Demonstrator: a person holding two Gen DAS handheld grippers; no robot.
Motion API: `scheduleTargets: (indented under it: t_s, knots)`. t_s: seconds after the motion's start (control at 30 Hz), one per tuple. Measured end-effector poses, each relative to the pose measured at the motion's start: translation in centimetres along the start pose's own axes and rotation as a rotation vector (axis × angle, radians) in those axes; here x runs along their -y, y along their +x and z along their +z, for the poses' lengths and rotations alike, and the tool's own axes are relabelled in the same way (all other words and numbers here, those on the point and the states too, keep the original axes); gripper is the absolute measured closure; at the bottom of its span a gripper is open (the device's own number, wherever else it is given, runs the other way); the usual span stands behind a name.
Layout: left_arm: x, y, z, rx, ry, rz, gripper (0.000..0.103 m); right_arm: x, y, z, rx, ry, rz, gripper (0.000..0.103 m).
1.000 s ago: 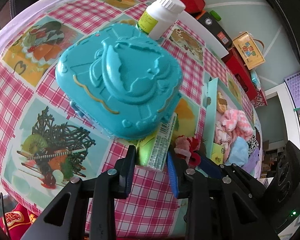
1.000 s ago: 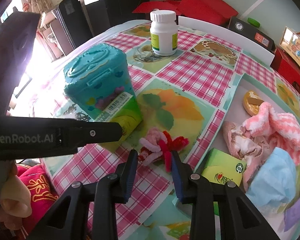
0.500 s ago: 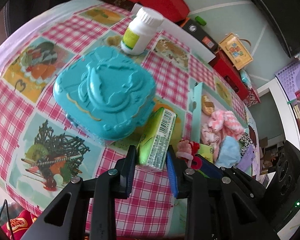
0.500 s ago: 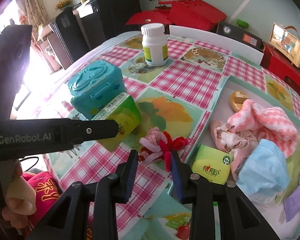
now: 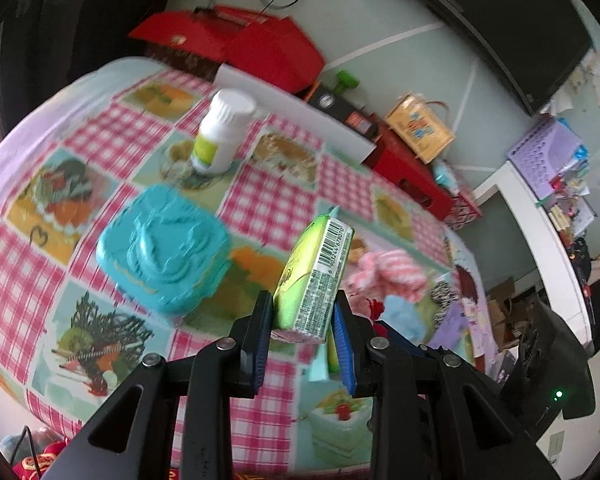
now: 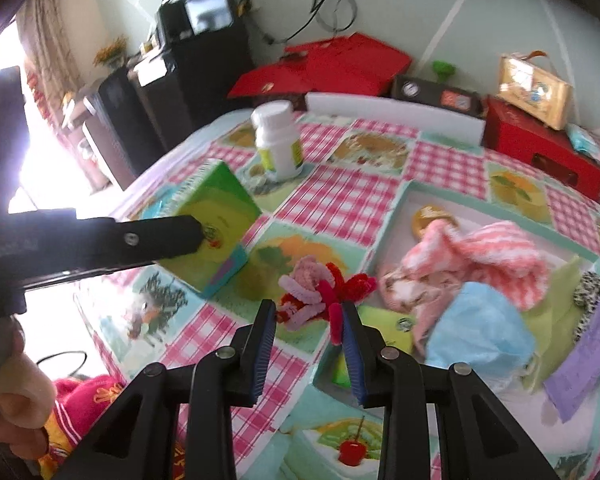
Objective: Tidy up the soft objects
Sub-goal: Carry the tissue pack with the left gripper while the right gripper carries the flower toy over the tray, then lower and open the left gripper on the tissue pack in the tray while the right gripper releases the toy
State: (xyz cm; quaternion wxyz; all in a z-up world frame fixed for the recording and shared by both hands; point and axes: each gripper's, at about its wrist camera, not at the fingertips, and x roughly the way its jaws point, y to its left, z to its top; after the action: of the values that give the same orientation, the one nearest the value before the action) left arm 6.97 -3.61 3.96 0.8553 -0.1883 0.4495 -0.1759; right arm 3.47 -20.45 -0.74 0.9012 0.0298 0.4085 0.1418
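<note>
A: Grippers, status. The left gripper (image 5: 302, 322) pinches a green tissue pack (image 5: 314, 276) between both pads; the pack stands tilted, clear of the checked tablecloth (image 5: 268, 200).

B: And the right gripper (image 6: 308, 330)?

A: Its jaws stand narrowly apart around a pink-and-red chenille flower (image 6: 320, 292). One red stem touches the right pad; whether the left pad presses on it cannot be told.

B: Location of the remaining soft items?

A: They lie in the teal tray (image 6: 392, 216): pink knitted cloth (image 6: 476, 248), blue mask (image 6: 480, 332), a second tissue pack (image 6: 388, 324).

B: Clearances?

A: The flower lies just beside the tray's near wall. A teal box (image 5: 162, 248) and a white bottle (image 5: 224, 132) stand well apart from both grippers, with bare cloth between.
</note>
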Motion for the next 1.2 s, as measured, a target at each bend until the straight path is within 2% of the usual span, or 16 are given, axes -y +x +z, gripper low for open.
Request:
scheduleTargets:
  t_s: [0.23,0.37,0.47,0.6,0.73,0.93,1.03,1.1,1.2]
  knots:
    - [3.9,-0.4,0.3,0.025,0.097,-0.056,0.073,3.2,-3.9,0.2,0.141,0.132,-0.061,0.068]
    - [6.0,0.8,0.0,0.006,0.146,-0.068,0.073,5.9,-5.9,0.1,0.201,0.212,-0.178,0.068]
    - [7.1,2.2,-0.3,-0.017,0.169,-0.069,0.073,8.7,-6.7,-0.4,0.21,0.314,-0.211,0.068]
    - [8.2,4.6,-1.0,-0.066,0.182,-0.08,0.073,11.9,-6.6,-1.1,0.185,0.412,-0.278,0.068]
    - [8.9,7.0,-1.7,-0.12,0.175,-0.101,0.073,14.1,-6.7,-2.0,0.167,0.5,-0.293,0.068]
    - [8.7,10.4,-2.3,-0.197,0.146,-0.149,0.073,15.4,-5.5,-2.9,0.092,0.532,-0.326,0.066]
    - [7.5,12.0,-2.7,-0.238,0.091,-0.204,0.073,16.0,-4.1,-3.4,0.023,0.549,-0.33,0.066]
    - [6.3,13.3,-2.9,-0.288,0.02,-0.233,0.073,16.4,-3.6,-3.7,-0.01,0.561,-0.333,0.066]
    - [5.1,13.9,-3.3,-0.317,-0.034,-0.22,0.073,16.8,-2.7,-4.3,-0.061,0.589,-0.321,0.066]
